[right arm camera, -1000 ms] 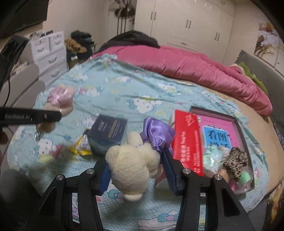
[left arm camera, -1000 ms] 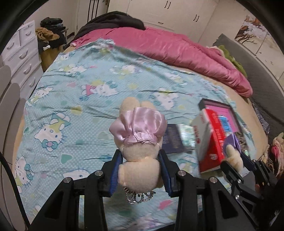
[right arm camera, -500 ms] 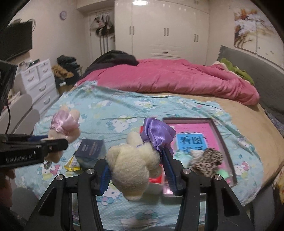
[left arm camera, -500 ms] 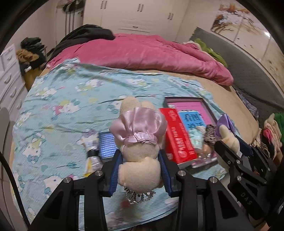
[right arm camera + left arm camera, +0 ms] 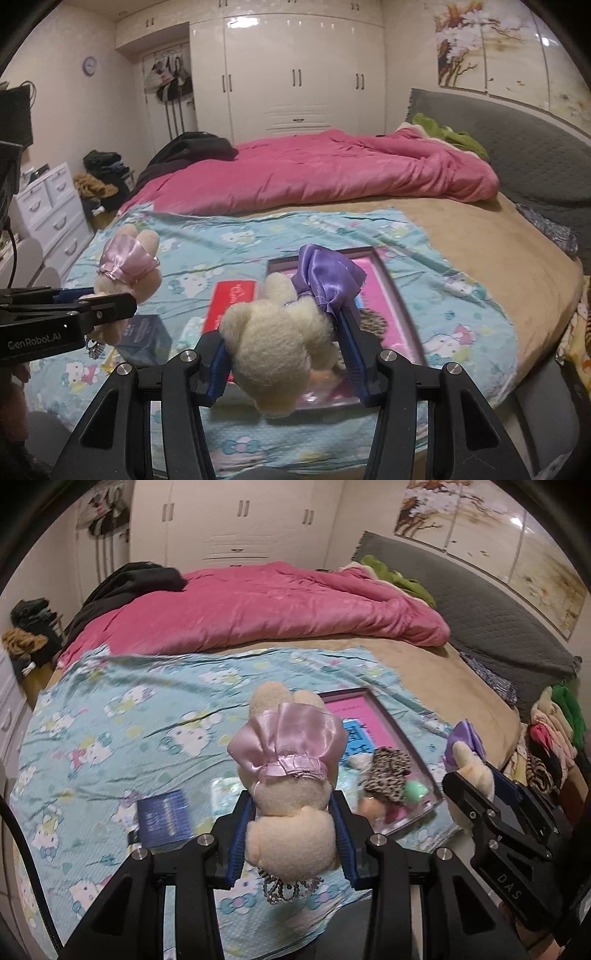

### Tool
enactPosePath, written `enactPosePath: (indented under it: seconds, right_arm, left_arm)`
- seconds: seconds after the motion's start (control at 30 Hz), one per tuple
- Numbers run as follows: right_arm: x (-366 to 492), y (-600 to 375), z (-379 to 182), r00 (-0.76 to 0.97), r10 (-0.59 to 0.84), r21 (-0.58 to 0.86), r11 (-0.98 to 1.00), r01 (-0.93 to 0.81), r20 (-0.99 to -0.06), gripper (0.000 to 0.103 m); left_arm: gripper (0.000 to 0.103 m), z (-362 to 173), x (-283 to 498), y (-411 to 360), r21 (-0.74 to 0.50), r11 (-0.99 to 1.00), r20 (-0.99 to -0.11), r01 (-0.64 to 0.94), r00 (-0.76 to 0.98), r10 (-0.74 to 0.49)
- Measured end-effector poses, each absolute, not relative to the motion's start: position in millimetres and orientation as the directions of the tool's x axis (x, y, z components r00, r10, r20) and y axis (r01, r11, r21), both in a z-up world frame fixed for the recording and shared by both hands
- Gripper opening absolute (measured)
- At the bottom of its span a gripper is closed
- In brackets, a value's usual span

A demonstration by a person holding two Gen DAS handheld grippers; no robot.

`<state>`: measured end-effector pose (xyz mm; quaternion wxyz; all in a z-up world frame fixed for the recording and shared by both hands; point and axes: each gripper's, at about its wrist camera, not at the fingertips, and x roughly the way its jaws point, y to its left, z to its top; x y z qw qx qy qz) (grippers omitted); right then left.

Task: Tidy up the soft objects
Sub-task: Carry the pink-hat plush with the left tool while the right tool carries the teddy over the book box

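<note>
Two toys held: you have one plush in each gripper, both lifted above the bed.
Left gripper point(image 5: 291, 834): its jaws pinch the plush with the pink skirt point(image 5: 290, 775) around the body; a small crown charm point(image 5: 290, 888) dangles loose below the grip.
Right gripper point(image 5: 284, 360): its jaws pinch the plush with the purple bow point(image 5: 273, 343) at the head and neck, the satin bow trailing past the right-hand jaw.
Risk, slipping: soft stuffing gives under pressure, so either toy could creep out of your grip if you swing fast or tilt sharply.
Risk, snagging: the hanging crown could catch on the tray edge or on the other gripper, since your two tools sit near each other.
Risk, knocking: coming in low, you could nudge the dark blue booklet point(image 5: 164, 818) or the red box point(image 5: 229, 301) lying on the sheet beside the tray.
Tray point(image 5: 364, 694): a shallow, dark-framed tray with a pink lining rests on the cat-print sheet point(image 5: 122, 716), just beyond both toys.
Tray contents: a leopard-print soft thing point(image 5: 389, 773), a small green ball point(image 5: 415, 788) and a few pale soft bits crowd its near end; the far end looks free.
Judgement: the tray seems the likely drop spot, so aim for the far end.
Far end: a pink quilt point(image 5: 266, 605) is heaped across the bed.
</note>
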<state>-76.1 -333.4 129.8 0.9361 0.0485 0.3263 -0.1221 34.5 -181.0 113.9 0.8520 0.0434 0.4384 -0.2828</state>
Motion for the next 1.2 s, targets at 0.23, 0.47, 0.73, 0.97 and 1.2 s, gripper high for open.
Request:
enactPosePath:
  seconds: [0.23, 0.47, 0.73, 0.97, 1.2]
  right_arm:
    - [-87, -367, 139, 0.761, -0.227, 0.023, 0.953, 0.303, -0.608, 0.054]
    - [-88, -393, 144, 0.756, -0.250, 0.017, 0.945, 0.326, -0.604, 0.054]
    - [-80, -414, 137, 0.751, -0.250, 0.022, 0.943, 0.332, -0.611, 0.054]
    - [-69, -428, 123, 0.745, -0.231, 0.029, 0.947, 0.319, -0.626, 0.054]
    - [-56, -447, 100, 0.726, -0.216, 0.035, 0.949, 0.314, -0.653, 0.054]
  left_arm:
    - [0.041, 119, 30, -219, -0.160, 0.804, -0.766, 0.573, 0.441, -0.467]
    - [0.041, 106, 35, -250, -0.166, 0.783, -0.786, 0.600, 0.398, -0.472]
    - [0.041, 80, 47, -284, -0.179, 0.760, -0.815, 0.624, 0.338, -0.469]
    - [0.041, 52, 54, -307, -0.167, 0.755, -0.846, 0.635, 0.301, -0.440]
    - [0.041, 27, 60, -326, -0.162, 0.751, -0.868, 0.640, 0.269, -0.416]
